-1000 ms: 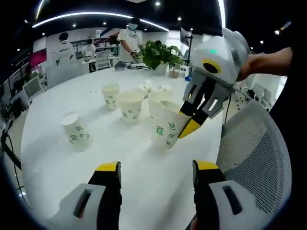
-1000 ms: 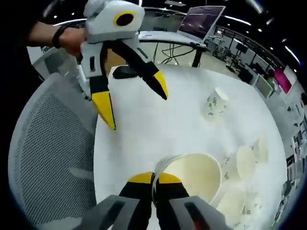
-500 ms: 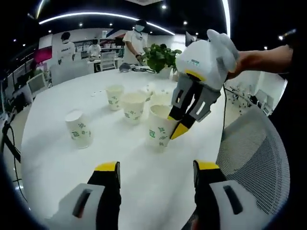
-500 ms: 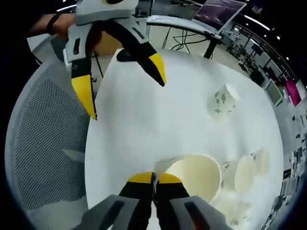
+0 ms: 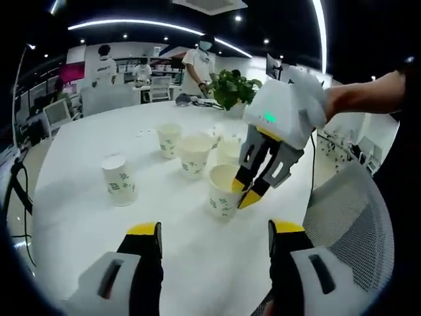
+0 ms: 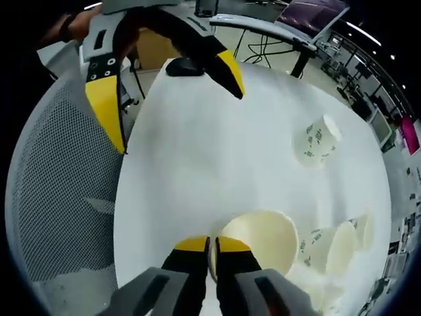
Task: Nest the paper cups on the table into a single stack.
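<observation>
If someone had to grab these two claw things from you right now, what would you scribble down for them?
Right gripper: shut on the rim of the near cup, which stands upright.
Left gripper: open, empty, hovering over the table.
An inverted cup stands alone; three more cups cluster behind the near one.
Done: nothing nested that I can see.
Left: stack all of them into one.

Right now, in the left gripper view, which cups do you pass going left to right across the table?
upside-down cup → small far cup → middle cup → held cup, pinched at its rim by the right gripper.
</observation>
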Demonstrator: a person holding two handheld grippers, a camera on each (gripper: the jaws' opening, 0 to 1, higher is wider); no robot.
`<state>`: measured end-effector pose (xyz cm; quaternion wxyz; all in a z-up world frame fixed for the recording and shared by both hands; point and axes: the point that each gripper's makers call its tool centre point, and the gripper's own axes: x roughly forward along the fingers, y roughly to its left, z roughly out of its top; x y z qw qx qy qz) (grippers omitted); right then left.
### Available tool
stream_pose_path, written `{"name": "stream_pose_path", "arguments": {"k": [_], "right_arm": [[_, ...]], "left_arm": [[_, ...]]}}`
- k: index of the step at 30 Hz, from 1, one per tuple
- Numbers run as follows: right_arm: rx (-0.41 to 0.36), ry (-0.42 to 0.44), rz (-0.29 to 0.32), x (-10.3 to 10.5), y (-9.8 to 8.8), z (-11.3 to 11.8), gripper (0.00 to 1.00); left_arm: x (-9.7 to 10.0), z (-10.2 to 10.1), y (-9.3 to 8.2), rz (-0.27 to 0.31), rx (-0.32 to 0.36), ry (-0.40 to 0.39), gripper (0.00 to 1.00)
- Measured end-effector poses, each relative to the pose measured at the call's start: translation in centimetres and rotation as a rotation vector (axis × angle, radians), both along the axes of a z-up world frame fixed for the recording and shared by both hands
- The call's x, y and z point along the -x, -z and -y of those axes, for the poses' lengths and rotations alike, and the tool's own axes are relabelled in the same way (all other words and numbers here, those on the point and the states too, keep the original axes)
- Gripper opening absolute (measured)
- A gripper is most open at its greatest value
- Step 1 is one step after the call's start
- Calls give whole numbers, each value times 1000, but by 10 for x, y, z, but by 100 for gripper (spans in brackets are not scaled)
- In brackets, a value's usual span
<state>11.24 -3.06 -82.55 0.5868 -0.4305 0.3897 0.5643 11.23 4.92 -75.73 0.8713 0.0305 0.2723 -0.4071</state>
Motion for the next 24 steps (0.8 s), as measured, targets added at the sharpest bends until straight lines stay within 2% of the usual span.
{"name": "stream_pose_path", "arguments": {"k": [7,16,21,24], "right_arm": [[0,-6,-16,3,0,0,7],[-58,39,-26,2,-17,2,25],[-111,55,-45,4,-28,-1,27],[-126,56,-35,3,-33,1,31]], "left_arm": [[1,-1,-12,7,18,-51,64],[5,-7,-11,-2,23,-95,66],[7,-7,-12,-2,22,-102,68],[5,-6,-13,5,28,-104,69]]}}
